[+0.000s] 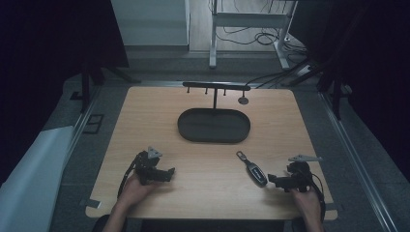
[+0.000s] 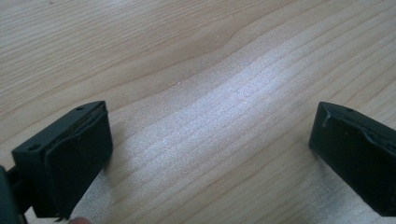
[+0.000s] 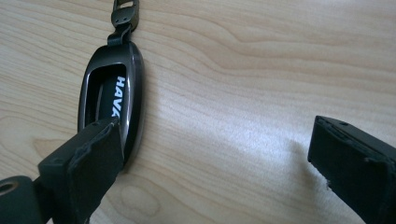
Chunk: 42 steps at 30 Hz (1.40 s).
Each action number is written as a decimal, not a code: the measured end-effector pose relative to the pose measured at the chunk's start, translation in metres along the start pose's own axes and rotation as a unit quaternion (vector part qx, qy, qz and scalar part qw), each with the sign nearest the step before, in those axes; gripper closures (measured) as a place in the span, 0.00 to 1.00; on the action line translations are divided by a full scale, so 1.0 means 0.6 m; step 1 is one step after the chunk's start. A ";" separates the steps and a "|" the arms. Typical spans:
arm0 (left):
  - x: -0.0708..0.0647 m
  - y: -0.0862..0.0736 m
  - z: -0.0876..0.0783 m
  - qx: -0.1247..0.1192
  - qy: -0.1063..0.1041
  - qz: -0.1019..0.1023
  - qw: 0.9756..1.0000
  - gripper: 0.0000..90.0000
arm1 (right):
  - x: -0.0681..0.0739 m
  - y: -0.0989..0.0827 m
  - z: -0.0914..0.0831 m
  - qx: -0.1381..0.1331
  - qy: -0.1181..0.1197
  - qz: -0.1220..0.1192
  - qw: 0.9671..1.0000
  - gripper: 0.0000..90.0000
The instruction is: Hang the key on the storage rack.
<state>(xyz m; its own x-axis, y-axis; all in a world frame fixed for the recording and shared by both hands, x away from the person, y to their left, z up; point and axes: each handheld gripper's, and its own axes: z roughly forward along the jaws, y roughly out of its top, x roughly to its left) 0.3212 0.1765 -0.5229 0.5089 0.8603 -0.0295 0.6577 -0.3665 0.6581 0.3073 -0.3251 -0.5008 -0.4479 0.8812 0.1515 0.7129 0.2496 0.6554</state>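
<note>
A dark car key fob with a metal loop lies flat on the wooden table, near the front right. In the right gripper view the key fob shows white letters and lies beside the left jaw, partly behind it. My right gripper rests on the table just right of the fob, and its jaws stand wide apart over bare wood. My left gripper rests at the front left, open, with bare wood between its jaws.
A black oval tray sits at the table's middle back. A black stand with a cross bar and small hooks rises behind it. A small round black piece lies to the stand's right. Cables and a desk frame are on the floor beyond.
</note>
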 end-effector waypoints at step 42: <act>0.000 0.000 0.000 -0.001 -0.001 -0.001 1.000 0.00 | 0.005 0.006 -0.012 0.008 -0.001 -0.020 1.000 0.06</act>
<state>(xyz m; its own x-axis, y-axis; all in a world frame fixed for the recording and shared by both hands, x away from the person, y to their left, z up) 0.3213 0.1763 -0.5230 0.5077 0.8610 -0.0323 0.6577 -0.3630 0.6600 0.3044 -0.3247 -0.4927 -0.4756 0.8708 0.1247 0.7028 0.2909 0.6492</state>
